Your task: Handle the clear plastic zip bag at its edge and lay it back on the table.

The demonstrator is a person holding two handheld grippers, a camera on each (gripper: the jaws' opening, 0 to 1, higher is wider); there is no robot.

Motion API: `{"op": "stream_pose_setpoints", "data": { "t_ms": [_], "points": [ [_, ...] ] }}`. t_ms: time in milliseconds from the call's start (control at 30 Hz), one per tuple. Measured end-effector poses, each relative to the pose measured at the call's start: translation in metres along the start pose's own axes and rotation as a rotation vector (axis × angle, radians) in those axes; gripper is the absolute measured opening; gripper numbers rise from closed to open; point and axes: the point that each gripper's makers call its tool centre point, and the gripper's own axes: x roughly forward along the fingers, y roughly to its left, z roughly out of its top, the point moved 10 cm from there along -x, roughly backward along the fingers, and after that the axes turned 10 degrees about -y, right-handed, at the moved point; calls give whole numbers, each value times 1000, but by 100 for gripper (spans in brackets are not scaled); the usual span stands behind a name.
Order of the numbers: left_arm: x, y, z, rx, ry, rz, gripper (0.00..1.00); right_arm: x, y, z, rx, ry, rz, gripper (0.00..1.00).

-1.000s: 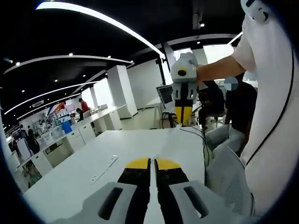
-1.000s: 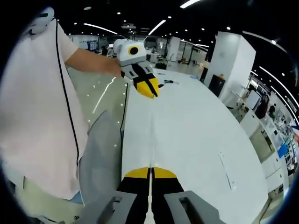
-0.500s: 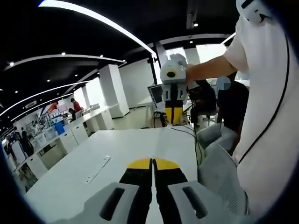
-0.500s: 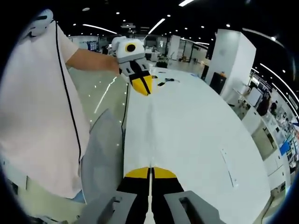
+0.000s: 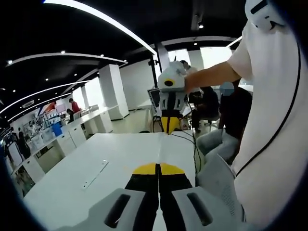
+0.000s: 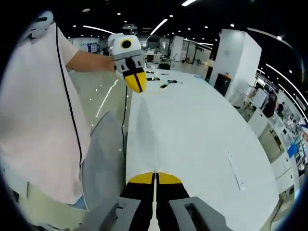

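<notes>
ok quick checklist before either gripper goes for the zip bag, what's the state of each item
1. Bag located: ok, the clear zip bag lies flat on the white table, apart from both grippers.
2. Left gripper free: ok, jaws shut with nothing between them.
3. Right gripper free: ok, jaws shut, empty; it must open before pinching.
4. Path to the bag: ok, bare tabletop between the right gripper and the bag.
5. Cables at the far end: ok, well away from the bag.
6. Which bag edge carries the zip: cannot tell, too small.
</notes>
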Motion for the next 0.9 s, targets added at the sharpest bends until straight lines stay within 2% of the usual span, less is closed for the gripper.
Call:
{"op": "stream_pose_setpoints", "data": {
  "t_ms": [100,233,400,667,867,900],
  "points": [
    [-1,0,-1,-7,8,-7,0,1,1,-1,0,-3,5,0],
    [-3,1,1,-22,-11,12,0,1,2,0,8,-12,4,0],
    [-1,-3,11,-42,-17,13,0,3,3,-2,6,-17,4,0],
    [0,-2,19,-15,-11,4,0,7,3,-8,26,-39,5,0],
    [-1,-2,17,-14,-8,1,0,9,3,-11,49,-62,5,0],
    [-1,-1,16,9,-7,8,0,10,3,-12,50,-64,2,0]
  ]
}}
